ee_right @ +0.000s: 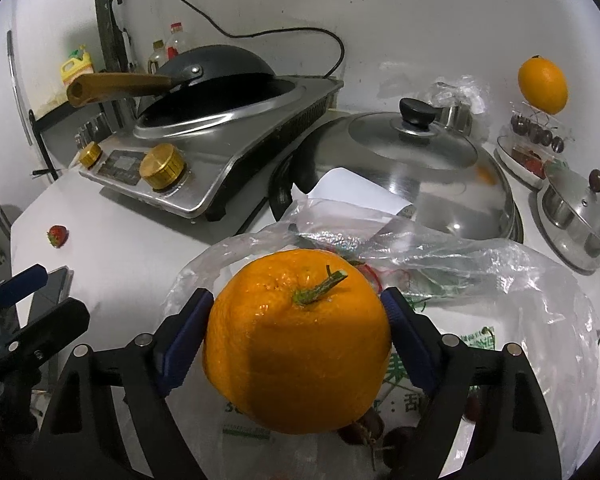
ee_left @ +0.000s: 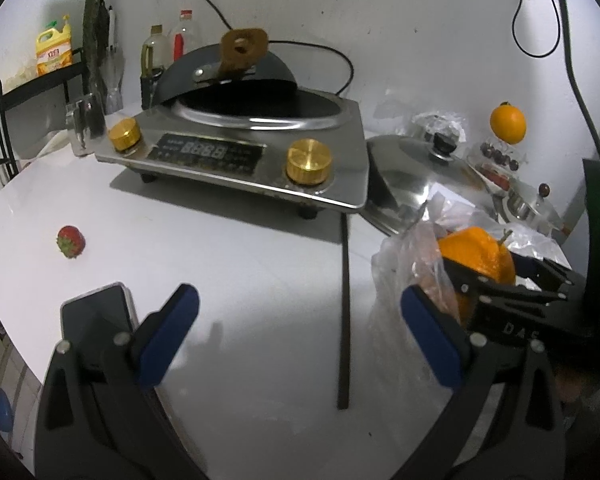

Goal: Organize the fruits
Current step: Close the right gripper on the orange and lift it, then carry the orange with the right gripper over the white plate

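You are gripping the orange across its middle in the right tool, above the plastic bag on the bench; it is looking firm, weighty and waxy, so the pads are best kept on its widest part. Your left tool is hanging spread and empty. The right wrist view alone is showing dark fruit inside the bag; the left is giving the clearer sight of the strawberry lying apart, and a second orange perched beyond the lids.
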Tool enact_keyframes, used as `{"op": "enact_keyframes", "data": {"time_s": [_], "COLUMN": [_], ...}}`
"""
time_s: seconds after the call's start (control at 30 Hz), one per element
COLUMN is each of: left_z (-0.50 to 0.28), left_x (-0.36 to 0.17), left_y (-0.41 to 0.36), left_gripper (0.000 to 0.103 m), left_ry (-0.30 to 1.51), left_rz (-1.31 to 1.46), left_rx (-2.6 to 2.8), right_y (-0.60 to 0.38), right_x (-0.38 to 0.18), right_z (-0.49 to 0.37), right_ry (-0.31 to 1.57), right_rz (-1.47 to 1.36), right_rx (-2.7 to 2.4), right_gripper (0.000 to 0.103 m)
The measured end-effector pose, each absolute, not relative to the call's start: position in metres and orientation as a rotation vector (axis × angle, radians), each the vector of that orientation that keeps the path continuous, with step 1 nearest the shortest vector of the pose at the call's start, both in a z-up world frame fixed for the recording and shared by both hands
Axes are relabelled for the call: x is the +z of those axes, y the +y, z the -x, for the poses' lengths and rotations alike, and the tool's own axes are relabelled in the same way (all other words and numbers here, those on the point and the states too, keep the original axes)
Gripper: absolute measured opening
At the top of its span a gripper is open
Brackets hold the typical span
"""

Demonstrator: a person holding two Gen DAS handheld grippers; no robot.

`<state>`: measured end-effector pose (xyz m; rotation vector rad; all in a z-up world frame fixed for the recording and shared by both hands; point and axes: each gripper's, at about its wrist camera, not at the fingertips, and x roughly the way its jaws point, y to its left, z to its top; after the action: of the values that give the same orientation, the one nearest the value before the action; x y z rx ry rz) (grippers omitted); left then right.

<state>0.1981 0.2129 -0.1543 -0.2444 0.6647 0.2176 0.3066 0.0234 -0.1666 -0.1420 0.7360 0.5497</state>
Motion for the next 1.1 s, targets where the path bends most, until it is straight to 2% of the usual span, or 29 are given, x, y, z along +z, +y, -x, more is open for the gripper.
{"op": "enact_keyframes", "data": {"time_s": [0.53,1.1], "left_z": [-0.176,-0.155], "left_x": [-0.123,-0.095], "left_y": [0.183,0.144], "left_gripper": [0.102,0.102], "left_ry": [0.615,0.564], "left_rz": [0.204,0.175], "left_rx": [0.218,0.185], "right_y": [-0.012,-0.057], "right_x": [-0.119,-0.093], "right_z": [-0.279,-0.246], "right_ry": [0.632,0.573], "right_rz": [0.086,0.051], "right_rx": [0.535,0.494], "right_gripper": [0.087,0.087]}}
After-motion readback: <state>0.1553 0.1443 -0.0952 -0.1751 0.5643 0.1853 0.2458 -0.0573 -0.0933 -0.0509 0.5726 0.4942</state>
